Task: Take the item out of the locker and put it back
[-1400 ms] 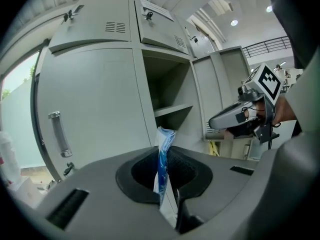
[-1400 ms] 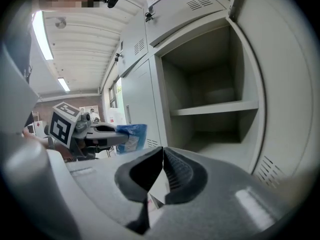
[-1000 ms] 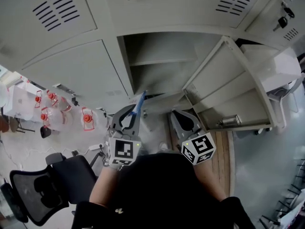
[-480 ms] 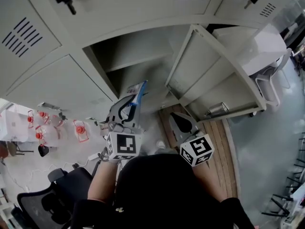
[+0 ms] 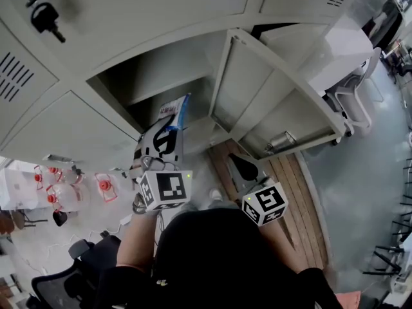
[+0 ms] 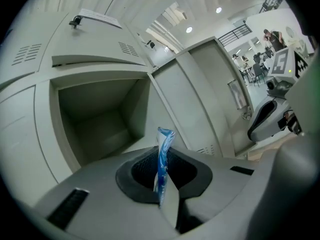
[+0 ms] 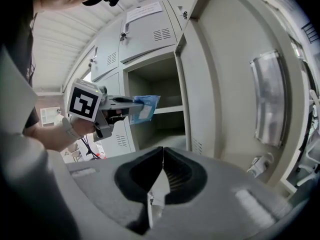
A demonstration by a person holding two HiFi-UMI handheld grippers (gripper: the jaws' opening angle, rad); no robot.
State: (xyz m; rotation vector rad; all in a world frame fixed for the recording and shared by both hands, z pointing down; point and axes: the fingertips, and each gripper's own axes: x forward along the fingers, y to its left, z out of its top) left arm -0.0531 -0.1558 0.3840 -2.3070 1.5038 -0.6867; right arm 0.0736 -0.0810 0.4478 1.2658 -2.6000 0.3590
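Blue packet (image 6: 163, 139) sits pinched in my left gripper (image 6: 165, 156); right gripper (image 7: 162, 156) closed, empty. Returning it, I reckon: next, into the locker (image 6: 100, 124) ahead.

The locker (image 5: 161, 18) is smooth, matt painted metal, and its door handle (image 5: 283, 139) is shiny metal. The packet (image 5: 175, 110) is glossy plastic. The planks (image 5: 293, 185) look wooden.
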